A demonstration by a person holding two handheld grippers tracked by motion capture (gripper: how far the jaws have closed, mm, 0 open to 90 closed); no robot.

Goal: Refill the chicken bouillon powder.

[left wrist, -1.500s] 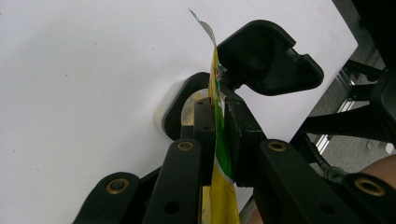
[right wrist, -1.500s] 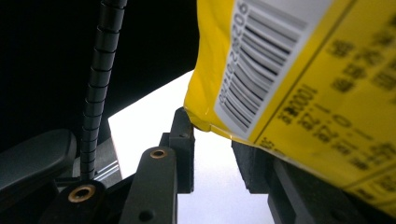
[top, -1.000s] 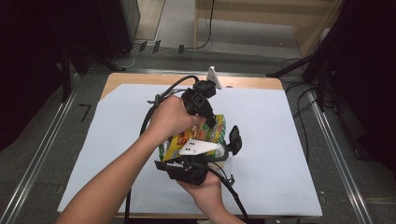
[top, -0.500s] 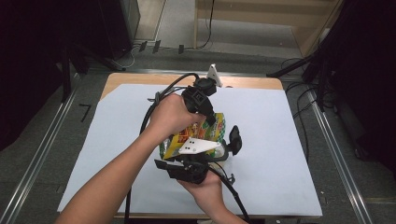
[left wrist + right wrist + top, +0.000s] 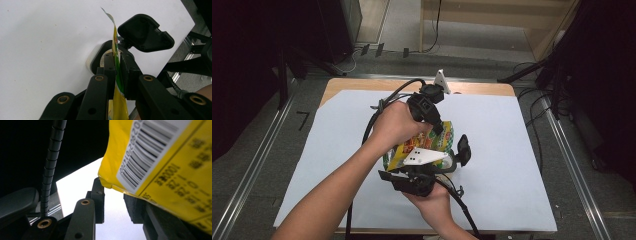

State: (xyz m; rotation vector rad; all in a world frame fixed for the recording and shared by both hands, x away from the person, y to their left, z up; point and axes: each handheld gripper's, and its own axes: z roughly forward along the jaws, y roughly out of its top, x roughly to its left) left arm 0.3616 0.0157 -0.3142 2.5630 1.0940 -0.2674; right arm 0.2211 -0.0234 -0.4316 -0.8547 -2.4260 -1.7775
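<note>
A yellow and green snack packet [image 5: 439,142] is held up over the white sheet between both hands. My left gripper [image 5: 437,131] comes down from the far side. In the left gripper view its jaws [image 5: 117,56] are shut on the packet's thin edge [image 5: 117,82]. Below it a black round container [image 5: 100,53] stands with its flip lid [image 5: 146,33] open. My right gripper [image 5: 437,167] is at the near side. Its jaws [image 5: 113,192] stand apart after closing a little. The packet's barcode corner [image 5: 162,157] hangs over the gap, unpressed.
The white sheet [image 5: 512,150] covers the wooden table, with bare room left and right of the hands. The container's lid [image 5: 463,149] sticks up just right of the packet. Cables [image 5: 377,115] trail from both grippers. A ribbed cable [image 5: 48,170] crosses the right gripper view.
</note>
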